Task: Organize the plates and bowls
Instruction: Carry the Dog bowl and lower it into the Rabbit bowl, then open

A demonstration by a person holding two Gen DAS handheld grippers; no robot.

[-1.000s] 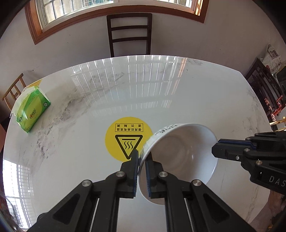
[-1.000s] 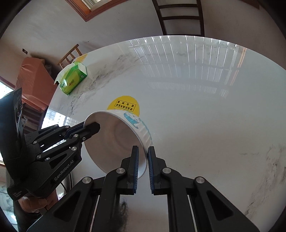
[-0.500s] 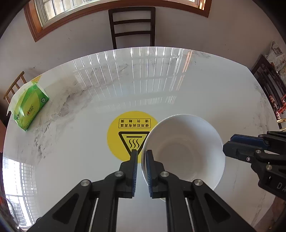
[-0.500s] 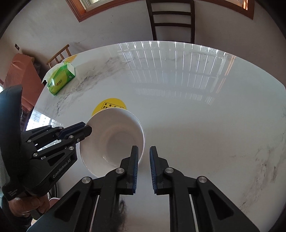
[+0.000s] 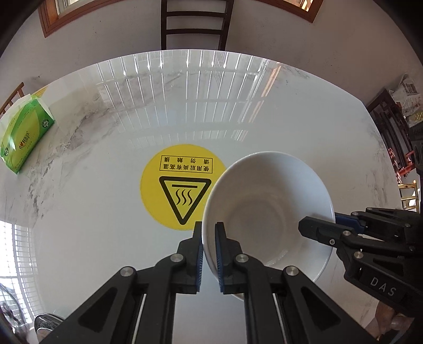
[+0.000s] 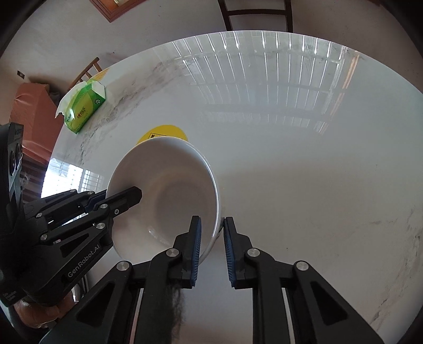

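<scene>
A white bowl (image 5: 267, 211) stands upright over the marble table, just right of the yellow warning sticker (image 5: 182, 185). My left gripper (image 5: 208, 232) is shut on the bowl's left rim, one finger inside, one outside. In the right wrist view the same bowl (image 6: 164, 195) has its right rim between the fingers of my right gripper (image 6: 212, 227), which stand a little apart around it with a gap on the outer side. The right gripper also shows in the left wrist view (image 5: 317, 230), and the left gripper shows in the right wrist view (image 6: 127, 197).
A green tissue pack (image 5: 23, 137) lies at the table's far left edge, also in the right wrist view (image 6: 84, 108). A dark wooden chair (image 5: 195, 23) stands behind the table's far edge. Dark furniture (image 5: 394, 137) stands off the right side.
The bowl has turned from tilted on its side to upright and lower. The right gripper has come onto the bowl's right rim and its fingers have spread slightly.
</scene>
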